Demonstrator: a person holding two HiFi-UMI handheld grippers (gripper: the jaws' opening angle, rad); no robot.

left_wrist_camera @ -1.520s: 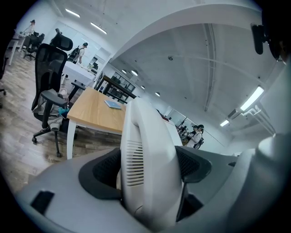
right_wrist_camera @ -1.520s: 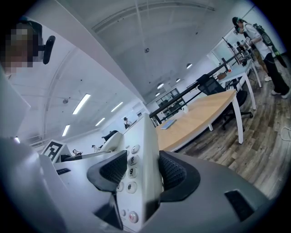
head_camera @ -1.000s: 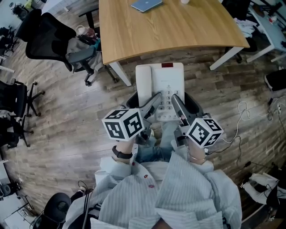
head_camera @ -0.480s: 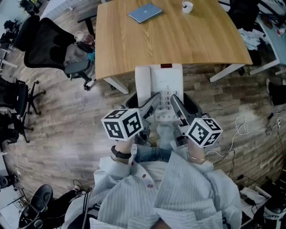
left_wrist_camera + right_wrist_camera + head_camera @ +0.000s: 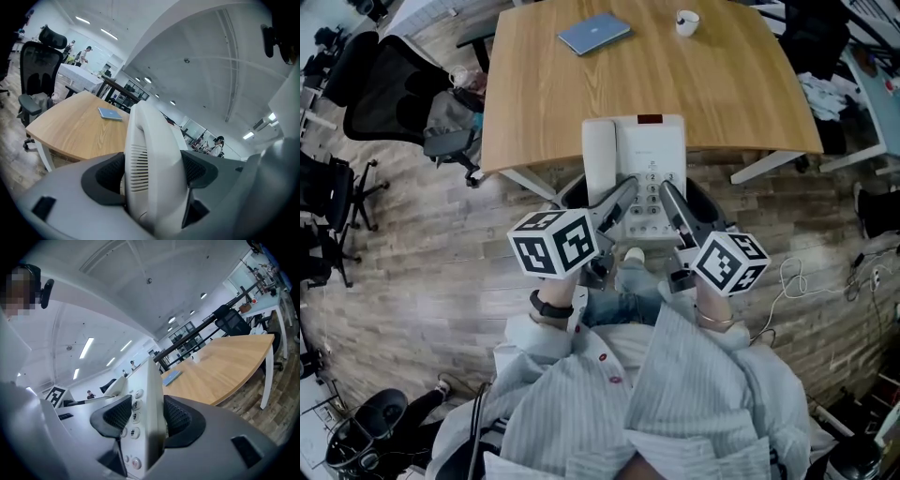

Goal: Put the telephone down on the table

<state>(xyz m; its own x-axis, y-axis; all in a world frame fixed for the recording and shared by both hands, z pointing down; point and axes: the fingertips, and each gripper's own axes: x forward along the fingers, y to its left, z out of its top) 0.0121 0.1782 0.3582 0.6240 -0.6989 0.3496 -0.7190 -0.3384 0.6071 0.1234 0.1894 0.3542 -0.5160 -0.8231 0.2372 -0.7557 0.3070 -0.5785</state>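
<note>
The telephone (image 5: 649,155) is white, with a small red patch at its far edge. The counter (image 5: 731,84) is pale wood grain. The booklet (image 5: 593,33) is blue and the cup (image 5: 686,22) is white. The left claw (image 5: 154,169) and right claw (image 5: 143,416) are grey with black dotted pads (image 5: 117,416). The floor (image 5: 403,262) is grey-brown planks, and the shirt (image 5: 675,394) is pale and finely striped.
</note>
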